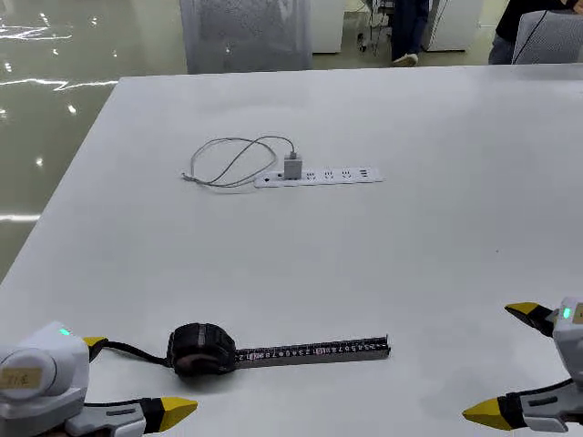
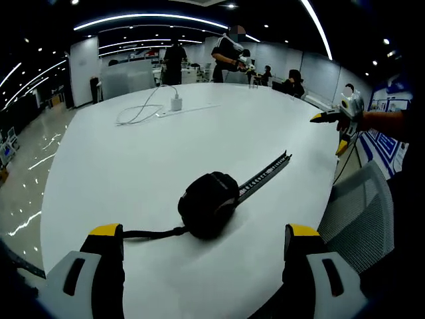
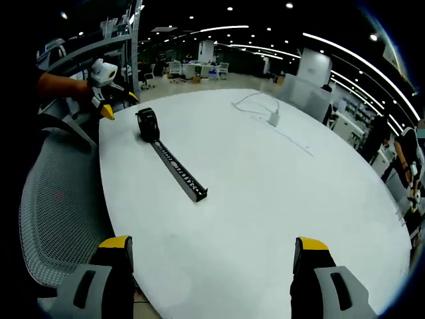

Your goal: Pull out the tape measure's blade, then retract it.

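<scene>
A black tape measure (image 1: 201,349) lies on the white table (image 1: 364,237) near the front edge, its wrist strap trailing left. Its blade (image 1: 312,350) is pulled out to the right and lies flat, ending in a hook. My left gripper (image 1: 141,375) is open at the bottom left, just short of the case, with nothing between its yellow-tipped fingers. The left gripper view shows the case (image 2: 207,203) straight ahead between the jaws. My right gripper (image 1: 510,362) is open at the bottom right, well clear of the blade's hook end (image 3: 198,193).
A white power strip (image 1: 319,176) with a plugged-in charger (image 1: 292,166) and a looped cable (image 1: 232,161) lies mid-table. A mesh chair (image 3: 56,206) stands at the table's near edge. People stand beyond the far edge.
</scene>
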The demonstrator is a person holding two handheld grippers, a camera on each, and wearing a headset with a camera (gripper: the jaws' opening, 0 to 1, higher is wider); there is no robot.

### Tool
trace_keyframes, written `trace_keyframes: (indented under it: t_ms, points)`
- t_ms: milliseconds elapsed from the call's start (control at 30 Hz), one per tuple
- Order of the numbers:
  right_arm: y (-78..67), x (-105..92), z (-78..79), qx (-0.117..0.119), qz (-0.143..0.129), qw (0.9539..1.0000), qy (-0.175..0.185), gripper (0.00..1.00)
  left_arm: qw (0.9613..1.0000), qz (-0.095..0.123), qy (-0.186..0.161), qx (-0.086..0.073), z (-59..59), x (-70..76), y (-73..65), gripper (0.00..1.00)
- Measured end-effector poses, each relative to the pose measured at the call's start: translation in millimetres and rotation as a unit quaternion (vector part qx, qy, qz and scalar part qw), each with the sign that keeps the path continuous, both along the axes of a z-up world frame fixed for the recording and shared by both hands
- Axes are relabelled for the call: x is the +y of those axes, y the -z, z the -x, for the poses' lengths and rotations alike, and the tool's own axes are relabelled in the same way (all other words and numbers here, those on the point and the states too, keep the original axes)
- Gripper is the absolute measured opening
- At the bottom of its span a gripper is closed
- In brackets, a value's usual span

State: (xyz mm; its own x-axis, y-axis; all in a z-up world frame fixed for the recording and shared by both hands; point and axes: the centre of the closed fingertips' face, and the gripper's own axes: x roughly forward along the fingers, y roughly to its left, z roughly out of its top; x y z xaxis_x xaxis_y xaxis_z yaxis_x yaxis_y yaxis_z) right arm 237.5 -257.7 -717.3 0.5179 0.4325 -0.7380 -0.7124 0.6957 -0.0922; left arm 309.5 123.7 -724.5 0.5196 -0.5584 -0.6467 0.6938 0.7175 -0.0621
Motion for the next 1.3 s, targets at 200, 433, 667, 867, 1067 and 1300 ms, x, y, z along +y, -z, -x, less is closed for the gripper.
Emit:
trace_keyframes:
  t_ms: [200, 433, 667, 867, 1067, 1300]
  points:
    - [2.3, 10.3, -6.3, 0.026, 0.007, 0.9986, -0.046, 0.99, 0.9992, 0.024, -0.031, -0.005, -11.7, -11.2, -2.7, 0.99]
    - [-7.8, 24.0, -21.0, 0.025, 0.017, 0.9960, -0.084, 0.99, 0.9989, 0.019, -0.040, -0.018, -17.6, -23.3, -2.7, 0.99]
    - [0.6, 30.2, -33.6, 0.043, 0.035, 0.9911, -0.121, 0.99, 0.9961, 0.001, -0.072, -0.051, -25.8, -29.3, -1.8, 0.99]
    - [10.3, 39.7, -44.9, 0.049, 0.054, 0.9868, -0.145, 0.99, 0.9883, 0.024, -0.141, -0.054, -37.4, -22.6, 0.5, 0.99]
    - [19.3, 52.8, -60.5, 0.042, 0.059, 0.9844, -0.160, 0.99, 0.9844, 0.074, -0.152, -0.050, -37.8, -31.4, 1.7, 0.99]
    - [38.2, 61.2, -67.1, 0.054, 0.078, 0.9785, -0.183, 0.99, 0.9837, 0.045, -0.161, -0.066, -36.9, -34.6, 11.4, 0.99]
